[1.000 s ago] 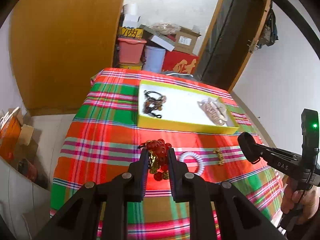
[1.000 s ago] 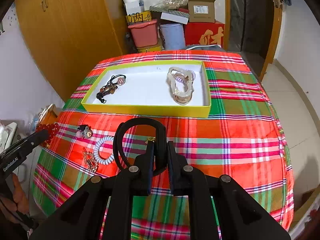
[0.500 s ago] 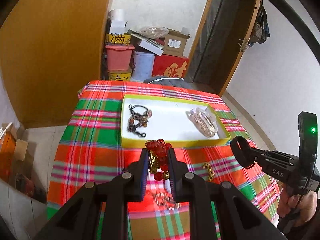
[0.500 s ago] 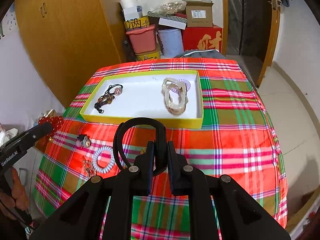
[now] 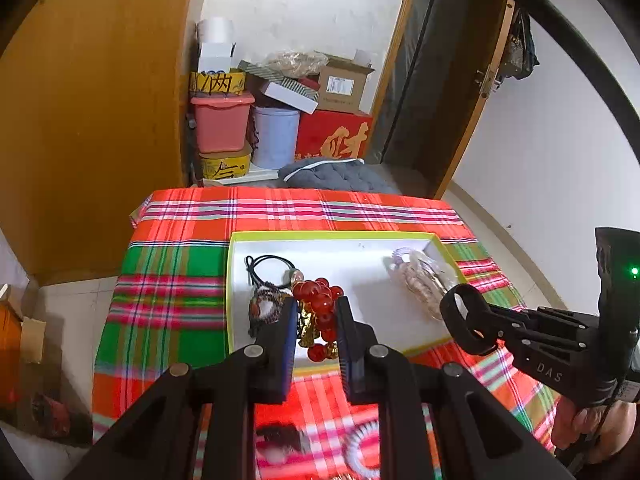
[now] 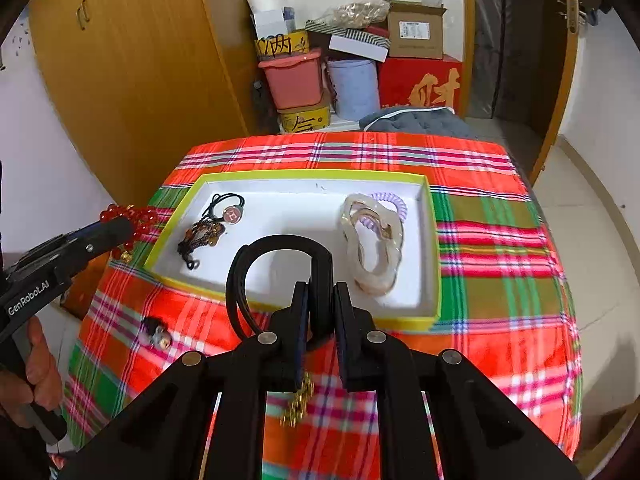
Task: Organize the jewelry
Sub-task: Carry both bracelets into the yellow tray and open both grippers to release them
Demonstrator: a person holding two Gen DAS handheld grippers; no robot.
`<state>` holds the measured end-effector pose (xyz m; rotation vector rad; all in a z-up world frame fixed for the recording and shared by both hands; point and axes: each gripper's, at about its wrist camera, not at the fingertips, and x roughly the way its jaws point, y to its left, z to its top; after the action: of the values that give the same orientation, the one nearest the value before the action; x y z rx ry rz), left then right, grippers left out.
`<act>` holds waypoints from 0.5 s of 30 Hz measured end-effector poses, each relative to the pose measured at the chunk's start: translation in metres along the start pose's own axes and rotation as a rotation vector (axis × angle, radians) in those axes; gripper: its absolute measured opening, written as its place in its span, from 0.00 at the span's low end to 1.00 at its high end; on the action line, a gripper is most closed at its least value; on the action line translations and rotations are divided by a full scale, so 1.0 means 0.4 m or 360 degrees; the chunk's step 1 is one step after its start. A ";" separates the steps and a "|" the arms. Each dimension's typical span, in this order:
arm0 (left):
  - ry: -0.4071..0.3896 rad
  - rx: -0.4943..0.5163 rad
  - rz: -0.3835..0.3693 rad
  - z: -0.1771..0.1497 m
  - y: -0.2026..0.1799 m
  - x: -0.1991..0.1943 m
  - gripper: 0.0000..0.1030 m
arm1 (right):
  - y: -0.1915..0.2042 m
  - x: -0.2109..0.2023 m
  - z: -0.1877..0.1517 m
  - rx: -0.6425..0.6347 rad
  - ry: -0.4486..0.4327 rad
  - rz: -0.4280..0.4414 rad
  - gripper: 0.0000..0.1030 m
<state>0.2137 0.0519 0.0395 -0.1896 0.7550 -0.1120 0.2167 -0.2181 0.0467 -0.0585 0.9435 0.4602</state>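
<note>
My left gripper [image 5: 316,320] is shut on a red bead bracelet [image 5: 318,300] with gold charms and holds it above the near left part of the yellow-rimmed white tray [image 5: 320,235]. My right gripper [image 6: 320,304] is shut on a black bangle [image 6: 276,264] and holds it over the tray's near rim [image 6: 424,322]. In the tray lie a black cord necklace with a round pendant [image 6: 218,220], a clear chunky bracelet [image 6: 374,248] and a purple coil hair tie [image 6: 390,202]. The bangle [image 5: 464,320] also shows in the left wrist view.
The tray stands on a red and green plaid cloth [image 6: 500,248]. On the cloth near me lie a small dark charm [image 6: 158,334], a gold chain piece [image 6: 298,404] and a white coil hair tie [image 5: 360,452]. Boxes and tubs [image 6: 296,80] stand behind the table, beside a wooden wardrobe [image 6: 132,72].
Both grippers have moved forward toward the tray with their loads. The red bracelet is now over the tray; the bangle is at its near rim.
</note>
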 end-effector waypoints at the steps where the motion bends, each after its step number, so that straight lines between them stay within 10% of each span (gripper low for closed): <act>1: 0.0010 0.0001 0.0004 0.008 0.007 0.017 0.18 | 0.001 0.016 0.007 -0.0002 0.0011 0.0003 0.12; 15: 0.0133 -0.0015 0.0032 0.058 0.071 0.203 0.18 | 0.009 0.191 0.065 -0.0054 0.0145 -0.0016 0.12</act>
<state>0.2894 0.0690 -0.0043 -0.1874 0.8408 -0.0977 0.2731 -0.1812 0.0025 -0.1156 1.0245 0.4674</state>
